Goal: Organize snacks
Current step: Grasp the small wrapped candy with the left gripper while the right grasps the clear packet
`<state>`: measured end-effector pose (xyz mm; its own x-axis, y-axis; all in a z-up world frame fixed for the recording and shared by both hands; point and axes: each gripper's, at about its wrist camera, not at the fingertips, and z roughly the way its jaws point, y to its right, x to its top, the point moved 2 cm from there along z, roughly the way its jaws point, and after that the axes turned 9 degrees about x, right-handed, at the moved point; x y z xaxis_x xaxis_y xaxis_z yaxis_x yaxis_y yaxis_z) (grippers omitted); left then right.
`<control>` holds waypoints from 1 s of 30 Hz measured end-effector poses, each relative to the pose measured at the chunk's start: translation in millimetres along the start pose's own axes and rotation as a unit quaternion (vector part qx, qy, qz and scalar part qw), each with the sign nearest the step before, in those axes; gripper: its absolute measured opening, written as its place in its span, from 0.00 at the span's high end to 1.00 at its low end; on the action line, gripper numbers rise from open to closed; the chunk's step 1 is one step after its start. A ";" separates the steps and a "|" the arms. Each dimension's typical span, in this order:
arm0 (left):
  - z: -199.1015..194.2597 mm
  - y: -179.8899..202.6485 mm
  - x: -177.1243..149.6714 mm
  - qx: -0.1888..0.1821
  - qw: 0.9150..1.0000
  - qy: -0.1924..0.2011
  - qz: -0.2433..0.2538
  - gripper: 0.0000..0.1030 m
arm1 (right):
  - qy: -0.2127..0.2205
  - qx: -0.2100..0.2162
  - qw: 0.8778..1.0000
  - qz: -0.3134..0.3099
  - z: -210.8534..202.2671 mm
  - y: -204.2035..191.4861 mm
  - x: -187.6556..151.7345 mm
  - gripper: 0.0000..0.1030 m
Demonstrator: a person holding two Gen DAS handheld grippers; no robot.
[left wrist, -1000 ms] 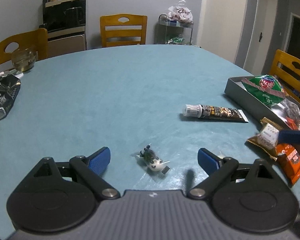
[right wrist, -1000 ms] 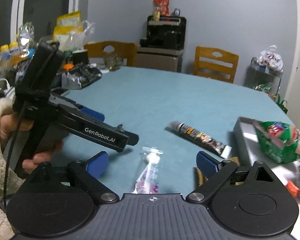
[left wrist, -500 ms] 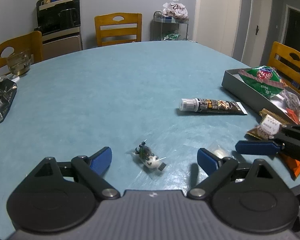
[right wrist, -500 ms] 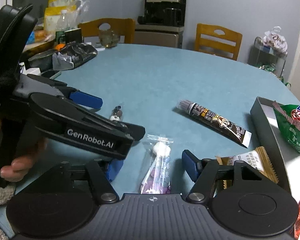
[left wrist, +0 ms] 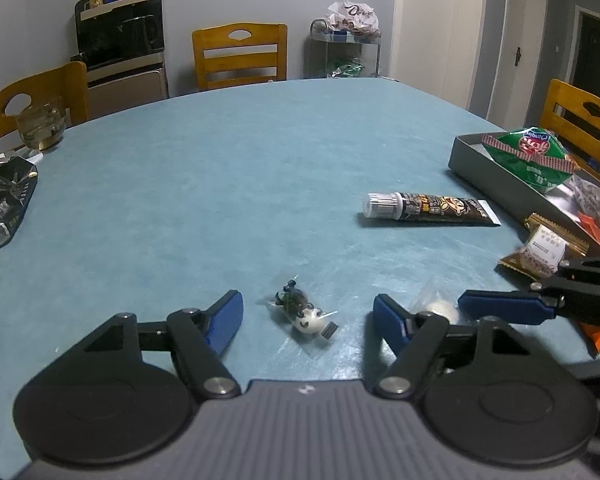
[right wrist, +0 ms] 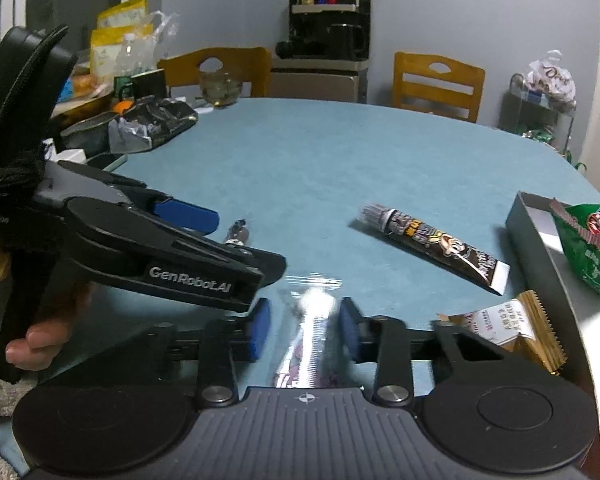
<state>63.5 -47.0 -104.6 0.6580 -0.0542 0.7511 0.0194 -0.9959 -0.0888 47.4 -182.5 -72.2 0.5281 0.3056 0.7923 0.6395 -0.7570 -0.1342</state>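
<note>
Right wrist view: right gripper (right wrist: 305, 330) brackets a clear-wrapped purple-and-white candy stick (right wrist: 310, 334), pads apart, not touching. Left gripper (left wrist: 308, 320) gapes wide around a small cellophane-wrapped panda candy (left wrist: 302, 314) on the teal tabletop (left wrist: 220, 184).

Clear candy packet (right wrist: 310, 332) motion-blurred, lower end hidden behind gripper body; contact unclear.

Left tool (left wrist: 306, 316) low, level, pads spread wide; right tool (right wrist: 304, 330) just beside it, pads half-closed.

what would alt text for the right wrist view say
The right gripper, fingers partly closed, straddles a clear-wrapped candy stick on a blue table. The left gripper reaches in from the left; a brown tube and a grey tray lie to the right.
</note>
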 end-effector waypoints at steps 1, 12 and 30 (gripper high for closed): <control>-0.2 -0.5 -0.5 0.002 1.000 0.001 -0.001 0.34 | -0.003 0.000 1.000 0.005 -0.1 1.3 0.2 0.71; -2.4 -3.5 -0.2 -0.003 1.000 0.010 -0.007 0.70 | 0.007 -0.001 1.000 0.019 -4.0 5.8 -0.7 0.80; -22.0 -9.5 0.9 -0.010 0.998 0.065 -0.017 0.82 | 0.058 -0.012 0.998 0.015 -27.5 7.3 5.6 0.81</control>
<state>47.4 -39.2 -88.7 0.5547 -0.0272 0.8316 0.0241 -0.9985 -0.0487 39.6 -202.2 -52.4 0.4783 0.2145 0.8516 0.6092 -0.7795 -0.1457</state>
